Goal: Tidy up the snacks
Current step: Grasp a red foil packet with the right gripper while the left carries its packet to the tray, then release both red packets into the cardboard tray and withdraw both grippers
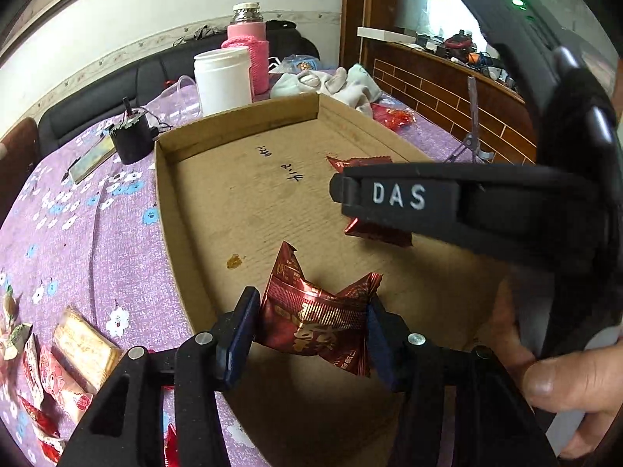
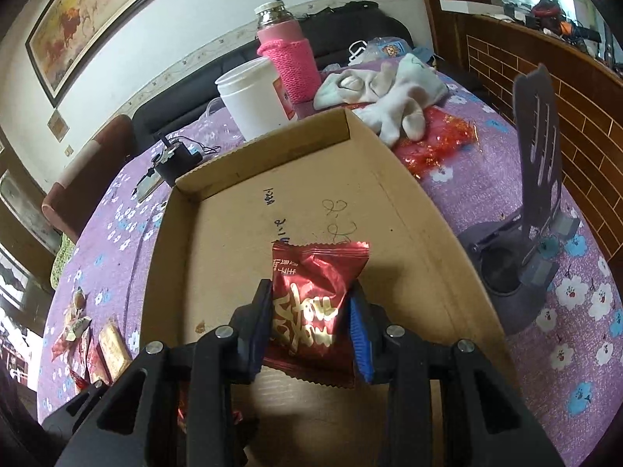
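Clamped between blue-padded fingers, a crinkled red foil snack packet [image 1: 319,317] sits in the left gripper [image 1: 313,336], hanging over the near part of a shallow brown cardboard box [image 1: 233,210]. The jaws stand at a middling width and press the wrapper from both sides. A second red foil packet with gold lettering [image 2: 307,303] is pinched the same way in the right gripper [image 2: 311,319], narrower, also over the box floor.

From the left wrist view the right gripper crosses above the box, its black finger marked DAS, with that second packet showing beneath it. A hand [image 1: 564,381] grips the handle at lower right.

Risks, as a judgement: the foil is slippery and puffed with air, so a packet could squirt out sideways when the pads ease, or cling to one pad and land outside the low wall. The two tools are close together; opening both at once might knock one packet with the other finger.

Both grippers tilt steeply downward toward the box floor.

Outside, a heap of pale and red wrapped snacks [image 1: 70,354] waits on the purple flowered tablecloth [image 1: 85,233] to the left. Behind the box stand a white plastic jar [image 1: 222,79] and a pink knit-sleeved flask [image 1: 249,50], with white socks [image 2: 385,89] nearby.
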Tool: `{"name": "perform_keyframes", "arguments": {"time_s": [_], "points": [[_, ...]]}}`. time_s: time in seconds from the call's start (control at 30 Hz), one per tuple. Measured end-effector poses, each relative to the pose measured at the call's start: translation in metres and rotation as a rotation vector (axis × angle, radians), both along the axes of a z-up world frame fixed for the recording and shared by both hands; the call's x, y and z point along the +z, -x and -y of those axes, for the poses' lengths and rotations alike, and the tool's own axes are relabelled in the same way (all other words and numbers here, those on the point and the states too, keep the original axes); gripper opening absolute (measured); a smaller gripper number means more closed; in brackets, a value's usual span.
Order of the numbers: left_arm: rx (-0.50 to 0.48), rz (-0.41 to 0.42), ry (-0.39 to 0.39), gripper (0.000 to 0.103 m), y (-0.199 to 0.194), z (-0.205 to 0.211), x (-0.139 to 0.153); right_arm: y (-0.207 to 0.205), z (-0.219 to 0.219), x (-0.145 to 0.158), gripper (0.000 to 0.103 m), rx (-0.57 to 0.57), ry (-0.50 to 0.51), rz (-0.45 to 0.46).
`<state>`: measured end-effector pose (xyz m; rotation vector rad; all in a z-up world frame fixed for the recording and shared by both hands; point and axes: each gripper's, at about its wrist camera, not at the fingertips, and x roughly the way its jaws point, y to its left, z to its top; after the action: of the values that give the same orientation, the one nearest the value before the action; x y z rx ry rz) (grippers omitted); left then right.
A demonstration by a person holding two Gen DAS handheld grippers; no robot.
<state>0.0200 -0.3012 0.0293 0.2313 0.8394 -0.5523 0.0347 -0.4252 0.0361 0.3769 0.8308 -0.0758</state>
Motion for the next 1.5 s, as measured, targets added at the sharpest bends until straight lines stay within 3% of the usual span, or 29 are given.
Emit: {"name": "perform_keyframes", "arguments": {"time_s": [0.23, 0.33, 0.87, 1.17, 1.5], "points": [[-0.019, 0.027, 0.002, 0.057, 0.010, -0.001, 0.003, 0.002, -0.001, 0.002, 0.039, -0.009, 0.002, 0.005], [-0.019, 0.036, 0.015, 0.067, 0.012, -0.003, 0.007, 0.006, 0.002, 0.008, 0.042, -0.020, -0.007, 0.025], [0.081, 0.075, 0.029, 0.067, 0.015, -0.027, 0.040, 0.024, 0.006, 0.035, 0.044, -0.045, -0.040, 0.136], [0.158, 0.074, 0.026, 0.068, 0.028, -0.076, 0.047, 0.027, -0.016, 0.042, 0.044, 0.028, -0.020, 0.164], [0.267, 0.045, 0.051, 0.068, 0.033, -0.143, 0.047, 0.033, -0.076, 0.045, 0.044, 0.200, 0.043, 0.209]]}}
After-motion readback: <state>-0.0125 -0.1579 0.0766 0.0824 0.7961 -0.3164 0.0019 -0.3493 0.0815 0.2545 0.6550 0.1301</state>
